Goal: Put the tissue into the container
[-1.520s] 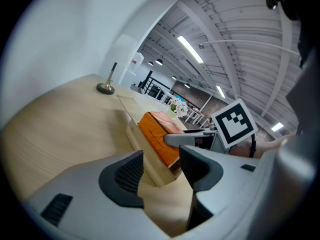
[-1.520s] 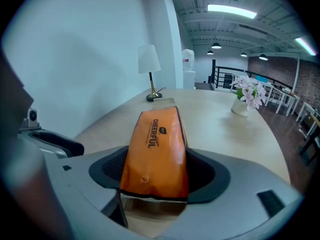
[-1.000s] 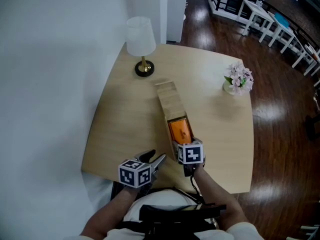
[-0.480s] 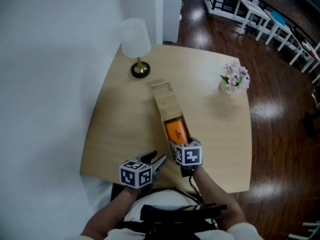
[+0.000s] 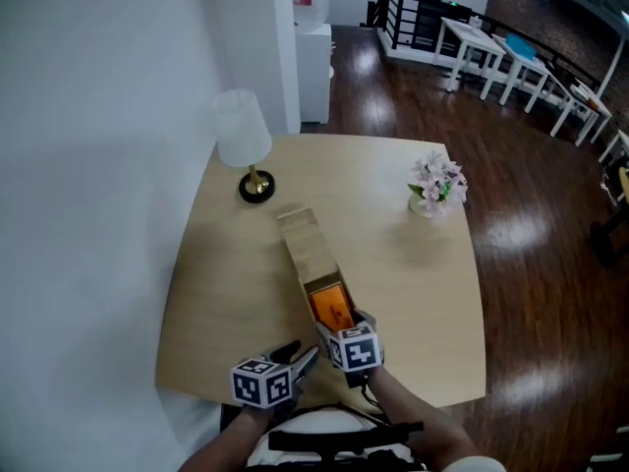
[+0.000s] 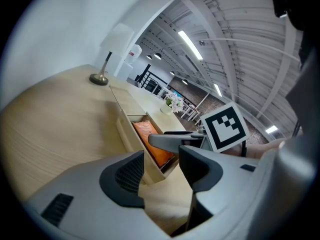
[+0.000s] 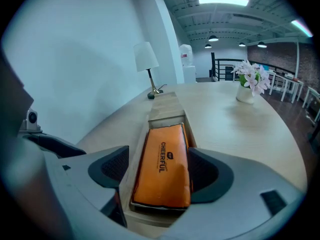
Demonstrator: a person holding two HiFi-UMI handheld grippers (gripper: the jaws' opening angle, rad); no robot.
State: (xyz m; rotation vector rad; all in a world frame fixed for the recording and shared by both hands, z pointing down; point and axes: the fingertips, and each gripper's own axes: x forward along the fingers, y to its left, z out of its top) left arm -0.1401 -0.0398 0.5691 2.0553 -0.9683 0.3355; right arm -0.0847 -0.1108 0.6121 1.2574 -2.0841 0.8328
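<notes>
A long wooden container point(image 5: 298, 243) lies lengthwise on the round table, its far half covered by a lid. An orange tissue pack point(image 5: 329, 307) lies in the open near half, also seen as the orange pack point(image 7: 162, 164) filling the right gripper view. My right gripper point(image 5: 335, 324) stands at the container's near end, jaws wide on either side of the pack, and I see no pad pressing on it. My left gripper point(image 5: 300, 355) hovers just left of it near the table edge, open and empty, and looks at the container point(image 6: 131, 134) from the side.
A white-shaded lamp point(image 5: 243, 144) stands at the table's far left, just beyond the container's far end. A vase of pink flowers point(image 5: 433, 186) stands at the far right. The table's near edge point(image 5: 423, 389) runs right under my grippers. White tables point(image 5: 511, 62) stand across the dark floor.
The head view has shifted, so the table and both grippers sit lower in the picture. Relative to the container neither gripper has visibly moved, and the pack lies where it was.
</notes>
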